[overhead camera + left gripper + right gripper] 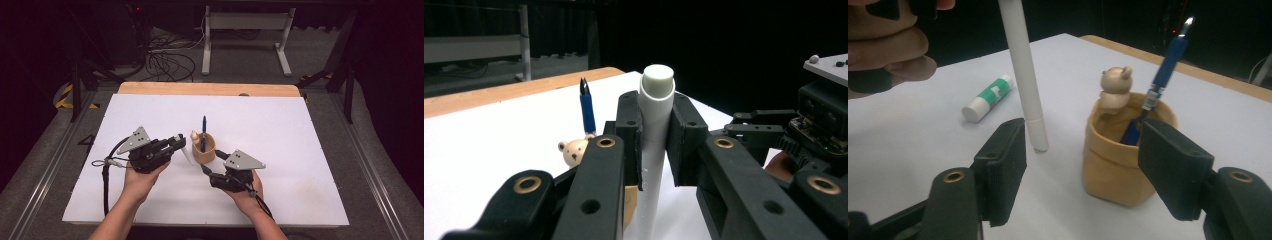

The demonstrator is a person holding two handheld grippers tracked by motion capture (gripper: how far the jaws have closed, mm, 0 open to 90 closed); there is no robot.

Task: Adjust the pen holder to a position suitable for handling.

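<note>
Left gripper (pixel 655 145) clamps white pen (pixel 654 150) mid-barrel, frame centre; light, stiff, slick, so grip barrel. Right gripper (pixel 1083 165) wide, empty, beside pot (pixel 1120 165).

Both grippers (pixel 177 142) (pixel 207 171) are black, with brass-ringed pivots. Each carries a grey triangular plate with dark screws and trails a black cable at 6 o'clock.
</note>
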